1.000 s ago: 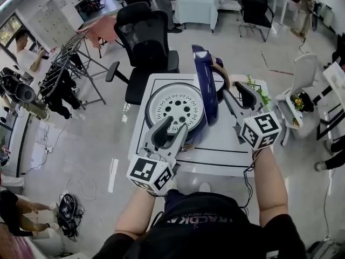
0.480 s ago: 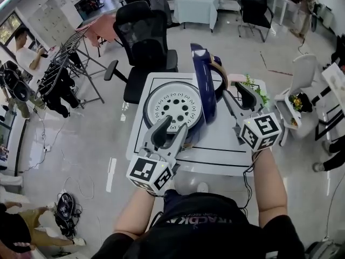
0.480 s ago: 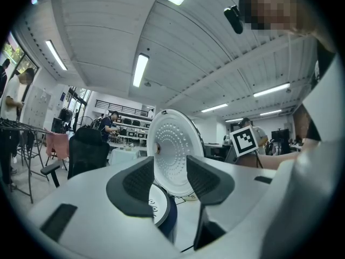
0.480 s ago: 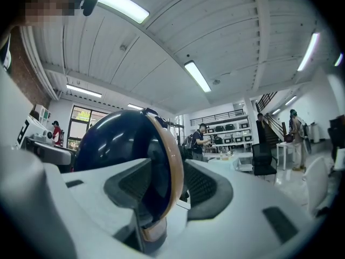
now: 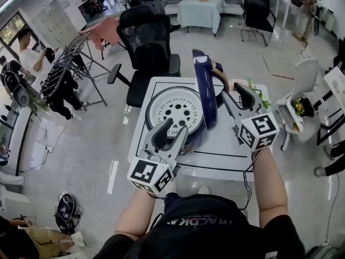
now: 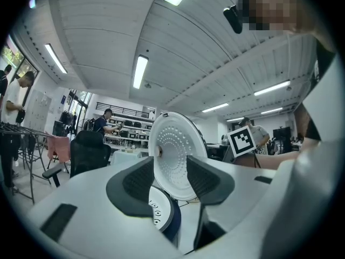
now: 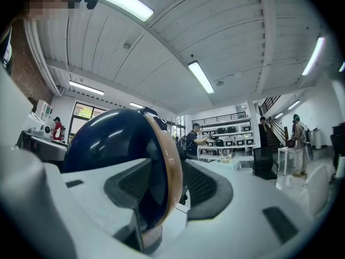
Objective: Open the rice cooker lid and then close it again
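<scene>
Office-type room with a glossy pale floor. A black office chair (image 5: 148, 36) sits on the far side of a white desk (image 5: 226, 150), a clothes rack (image 5: 70, 58) is at left, and a cloth-covered table (image 5: 200, 7) is far back.

The rice cooker (image 5: 178, 109) sits mid-desk, slightly left. Its mouth faces up and shows a white plate with a ring of holes (image 6: 157, 216). The dark blue lid (image 5: 205, 93) is open and stands upright on the cooker's right side. Its white perforated inner face (image 6: 175, 155) points left.

The right hand-held gripper (image 5: 233, 93) is just right of the lid and points away from the person. In the right gripper view the lid's blue dome and tan rim (image 7: 116, 144) stand between the parted jaws (image 7: 167, 185). Cannot tell whether the pads actually press on it.

The left hand-held gripper (image 5: 173, 127) is at the cooker's near edge. Its jaws are spread (image 6: 170, 179) and pinch nothing, with the plate and lid in view beyond the gap.

A small green plant (image 5: 259, 93) is at the desk's far right corner.
</scene>
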